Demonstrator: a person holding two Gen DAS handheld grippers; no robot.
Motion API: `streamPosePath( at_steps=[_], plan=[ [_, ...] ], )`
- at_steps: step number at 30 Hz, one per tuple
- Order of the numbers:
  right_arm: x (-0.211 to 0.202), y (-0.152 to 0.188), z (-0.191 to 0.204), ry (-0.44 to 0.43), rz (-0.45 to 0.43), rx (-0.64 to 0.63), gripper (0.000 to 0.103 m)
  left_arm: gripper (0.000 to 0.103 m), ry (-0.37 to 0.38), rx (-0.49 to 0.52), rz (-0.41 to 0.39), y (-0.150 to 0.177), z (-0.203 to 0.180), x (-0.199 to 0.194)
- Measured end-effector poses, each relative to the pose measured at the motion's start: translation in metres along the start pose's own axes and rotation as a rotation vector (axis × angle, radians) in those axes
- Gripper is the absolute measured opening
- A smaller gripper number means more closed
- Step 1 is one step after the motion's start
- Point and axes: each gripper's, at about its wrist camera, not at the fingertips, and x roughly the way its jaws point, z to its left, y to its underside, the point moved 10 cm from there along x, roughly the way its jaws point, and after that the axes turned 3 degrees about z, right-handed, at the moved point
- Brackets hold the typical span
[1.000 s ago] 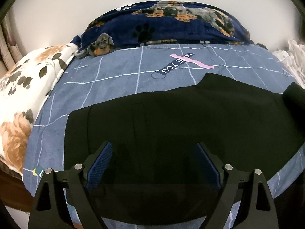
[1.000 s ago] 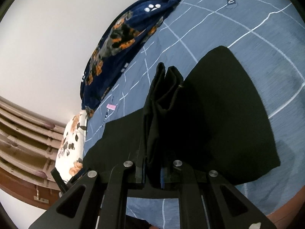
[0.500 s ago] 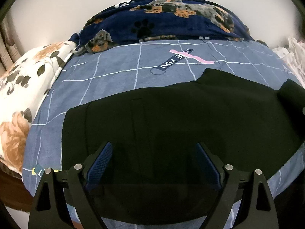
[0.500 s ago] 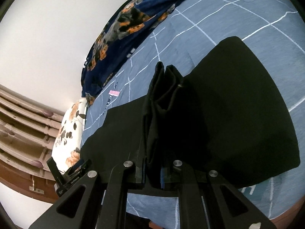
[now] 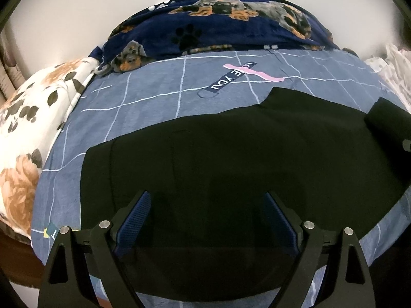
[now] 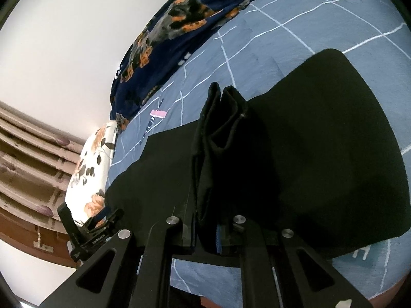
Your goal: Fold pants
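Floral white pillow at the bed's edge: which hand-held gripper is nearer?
Left. The left hand-held gripper hovers open over the black pants at the end beside the floral white pillow; the right hand-held gripper pinches the pants' far end.

The pants (image 5: 231, 159) lay spread across the near part of the bed (image 5: 154, 97). A blanket (image 5: 231, 33) lay behind them at the far edge, and a pillow (image 5: 28, 118) sat at the left.

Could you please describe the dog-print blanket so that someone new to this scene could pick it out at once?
Start at the blue grid-patterned bedsheet under the black pants. At its far edge, against the pale wall, lies the bunched blanket. Unlike the white floral bedding beside it, it is navy, with dogs and paw prints.
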Motion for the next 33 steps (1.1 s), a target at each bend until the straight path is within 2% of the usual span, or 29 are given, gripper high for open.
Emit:
streamPosePath(
  at_steps=[33],
  plan=[
    [0.026,0.011,0.029,0.076,0.025,-0.12,0.011,0.089,-0.015,0.071,-0.008,0.0,-0.011,-0.001]
  ],
)
